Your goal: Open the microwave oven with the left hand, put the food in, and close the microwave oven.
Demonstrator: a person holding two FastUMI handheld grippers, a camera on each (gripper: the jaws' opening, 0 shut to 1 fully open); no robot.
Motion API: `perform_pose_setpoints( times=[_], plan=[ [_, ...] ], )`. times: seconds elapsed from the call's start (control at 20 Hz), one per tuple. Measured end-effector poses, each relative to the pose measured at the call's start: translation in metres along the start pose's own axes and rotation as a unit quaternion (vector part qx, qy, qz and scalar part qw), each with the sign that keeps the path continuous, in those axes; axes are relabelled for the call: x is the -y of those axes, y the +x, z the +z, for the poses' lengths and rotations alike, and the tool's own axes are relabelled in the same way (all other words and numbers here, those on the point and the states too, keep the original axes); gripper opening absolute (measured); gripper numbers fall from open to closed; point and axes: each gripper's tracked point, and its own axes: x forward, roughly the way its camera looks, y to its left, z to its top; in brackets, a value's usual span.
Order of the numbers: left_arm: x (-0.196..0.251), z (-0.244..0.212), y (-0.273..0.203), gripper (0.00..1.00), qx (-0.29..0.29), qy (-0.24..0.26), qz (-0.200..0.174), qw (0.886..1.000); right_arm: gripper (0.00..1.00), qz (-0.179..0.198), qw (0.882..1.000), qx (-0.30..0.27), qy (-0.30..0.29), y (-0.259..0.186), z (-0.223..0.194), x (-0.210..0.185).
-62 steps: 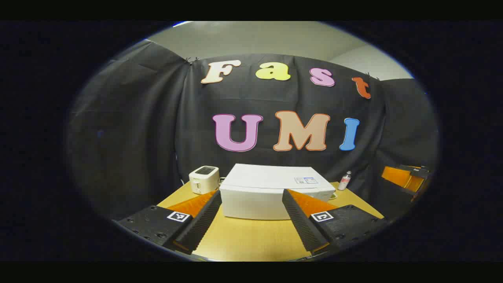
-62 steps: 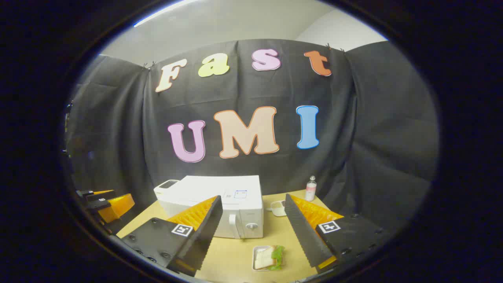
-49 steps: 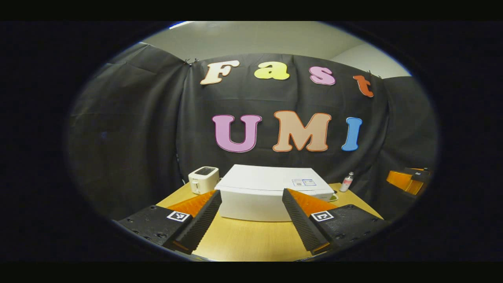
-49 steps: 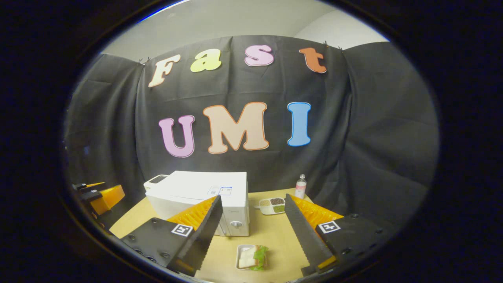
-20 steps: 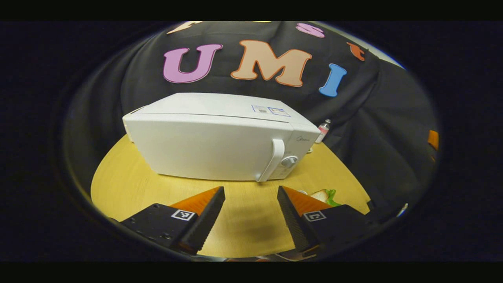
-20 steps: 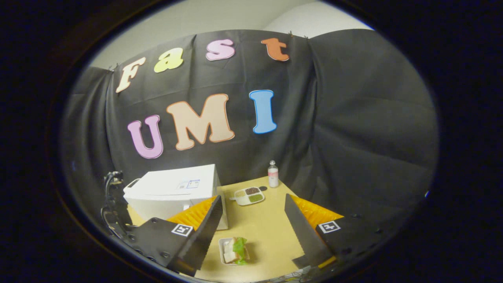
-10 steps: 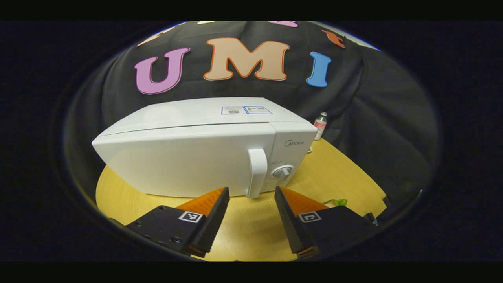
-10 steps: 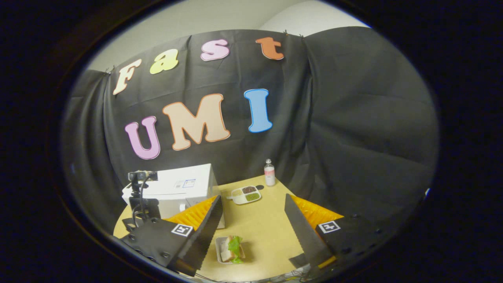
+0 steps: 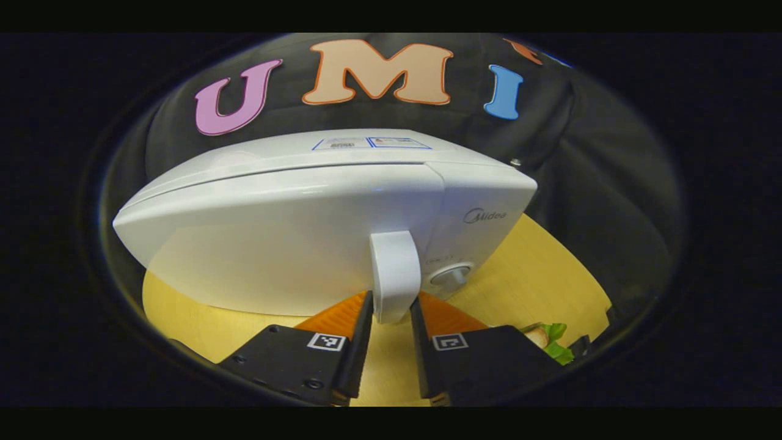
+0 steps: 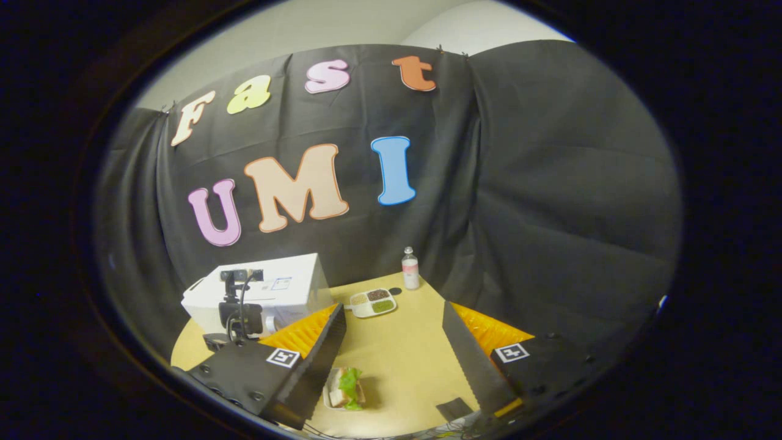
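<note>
Door handle [image 9: 394,275] sits between my left gripper [image 9: 388,307] fingers, seemingly pinched. Microwave [image 9: 293,226] is shut; food [image 10: 345,387] waits near my wide-open right gripper [image 10: 394,318].

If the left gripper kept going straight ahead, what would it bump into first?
Probably the microwave's door handle. It stands right between the left gripper's fingers, which flank its lower end. Whether they already touch it is hard to tell. Behind it is the closed microwave door.
</note>
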Motion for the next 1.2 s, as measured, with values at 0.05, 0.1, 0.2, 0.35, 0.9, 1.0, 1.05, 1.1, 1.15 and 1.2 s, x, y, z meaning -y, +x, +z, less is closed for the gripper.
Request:
perform_pose_setpoints(
  times=[0.05,0.1,0.2,0.35,0.9,1.0,1.05,1.1,1.15,1.2],
  plan=[
    [0.0,-0.001,0.001,0.36,-0.004,-0.006,0.0,1.0,0.92,0.003,1.0,-0.003,0.0,0.001,0.0,0.0],
    [-0.001,-0.002,0.002,0.4,-0.005,-0.011,0.004,1.0,0.99,0.008,1.0,-0.006,0.001,0.005,-0.001,0.001],
    [-0.003,-0.002,0.002,0.33,-0.006,-0.017,0.012,1.0,0.92,0.016,1.0,-0.008,0.004,0.011,-0.001,0.003],
    [-0.003,-0.003,0.004,0.33,-0.006,-0.012,0.016,1.0,0.99,0.026,1.0,-0.011,0.011,0.019,0.0,0.005],
    [-0.003,-0.003,0.003,0.18,0.015,-0.034,0.037,0.999,0.92,0.046,0.999,-0.013,0.013,0.033,-0.005,0.026],
    [-0.003,-0.003,0.002,0.15,0.02,-0.039,0.039,0.998,0.92,0.046,0.999,-0.02,0.02,0.034,-0.012,0.029],
    [-0.003,-0.003,0.002,0.15,0.023,-0.045,0.04,0.998,0.92,0.047,0.998,-0.022,0.024,0.034,-0.014,0.029],
    [-0.004,-0.003,0.002,0.15,0.025,-0.049,0.042,0.998,0.92,0.047,0.998,-0.023,0.025,0.034,-0.016,0.03],
    [-0.004,-0.003,0.002,0.15,0.027,-0.05,0.044,0.997,0.92,0.045,0.998,-0.024,0.024,0.035,-0.018,0.031],
    [-0.004,-0.003,0.001,0.15,0.029,-0.052,0.046,0.997,0.92,0.043,0.998,-0.027,0.02,0.034,-0.023,0.033]
  ],
)
